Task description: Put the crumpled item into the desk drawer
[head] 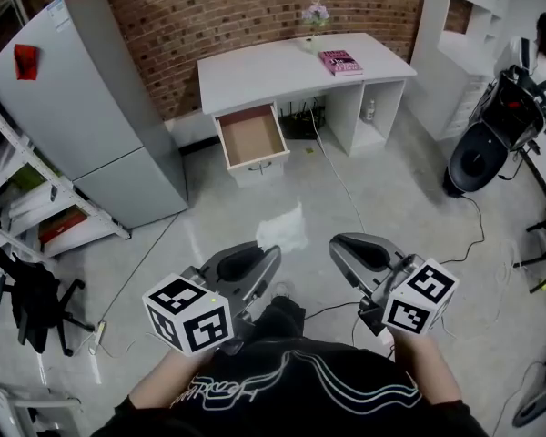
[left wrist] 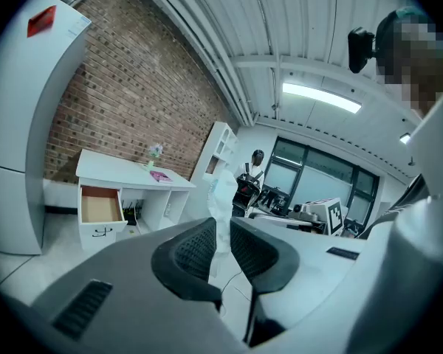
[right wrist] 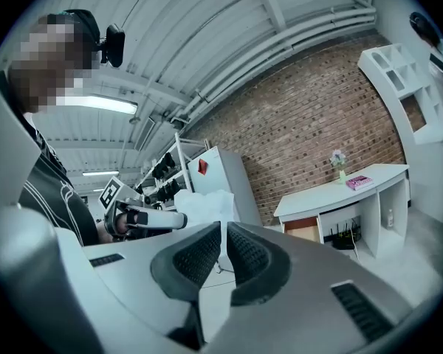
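Observation:
A white crumpled item [head: 283, 229] hangs over the floor in front of me, pinched at its near end by my left gripper [head: 267, 253]. In the left gripper view the item [left wrist: 222, 195] sticks up between the nearly closed pads of the left gripper [left wrist: 223, 232]. My right gripper [head: 338, 244] is held beside it, shut with nothing between its pads [right wrist: 245, 251]. From the right gripper view the item [right wrist: 207, 205] shows off to the left. The white desk [head: 255, 73] stands against the brick wall, its drawer [head: 250, 136] pulled open and empty.
A pink book [head: 340, 62] and a small flower vase [head: 315, 16] sit on the desk. A grey refrigerator [head: 82, 107] stands left, shelving [head: 36, 208] beside it. A cable [head: 346, 189] runs across the floor. A person [head: 532, 53] is at the far right.

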### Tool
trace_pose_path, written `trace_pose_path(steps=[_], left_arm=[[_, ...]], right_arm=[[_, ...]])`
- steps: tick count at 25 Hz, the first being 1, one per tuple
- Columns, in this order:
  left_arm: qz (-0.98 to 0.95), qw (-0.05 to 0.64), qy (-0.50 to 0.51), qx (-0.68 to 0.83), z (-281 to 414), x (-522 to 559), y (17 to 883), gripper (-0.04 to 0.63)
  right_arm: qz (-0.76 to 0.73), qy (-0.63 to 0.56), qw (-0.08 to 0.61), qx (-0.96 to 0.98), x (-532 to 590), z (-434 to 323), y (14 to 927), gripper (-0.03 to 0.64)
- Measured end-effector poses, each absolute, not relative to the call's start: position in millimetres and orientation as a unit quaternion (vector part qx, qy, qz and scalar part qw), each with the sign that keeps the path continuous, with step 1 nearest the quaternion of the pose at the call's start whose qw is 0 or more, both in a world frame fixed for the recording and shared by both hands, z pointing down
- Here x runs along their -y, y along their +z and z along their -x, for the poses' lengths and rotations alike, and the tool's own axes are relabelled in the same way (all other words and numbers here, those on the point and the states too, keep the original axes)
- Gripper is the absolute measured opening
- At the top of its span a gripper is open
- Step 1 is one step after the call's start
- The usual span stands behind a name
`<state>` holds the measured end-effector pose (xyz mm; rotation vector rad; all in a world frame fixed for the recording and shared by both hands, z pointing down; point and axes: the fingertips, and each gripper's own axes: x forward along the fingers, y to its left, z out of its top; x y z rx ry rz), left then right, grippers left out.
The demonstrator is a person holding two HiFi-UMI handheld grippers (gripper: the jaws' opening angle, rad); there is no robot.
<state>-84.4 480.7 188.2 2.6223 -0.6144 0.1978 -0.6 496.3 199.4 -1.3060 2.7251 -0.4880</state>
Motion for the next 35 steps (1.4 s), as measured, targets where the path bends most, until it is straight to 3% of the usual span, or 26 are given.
trace_pose_path(steps=[15, 35], left_arm=[[-0.949, 0.237, 0.065, 0.198, 65, -373, 213, 0.071], [-0.906, 0.333, 0.085, 0.246, 36, 22, 302, 0.071]], right_arm=[[0.446, -0.172, 0.027, -0.878, -393, -13, 221, 0.055], [0.441, -0.247, -0.032, -0.862, -24, -53, 283, 0.055]])
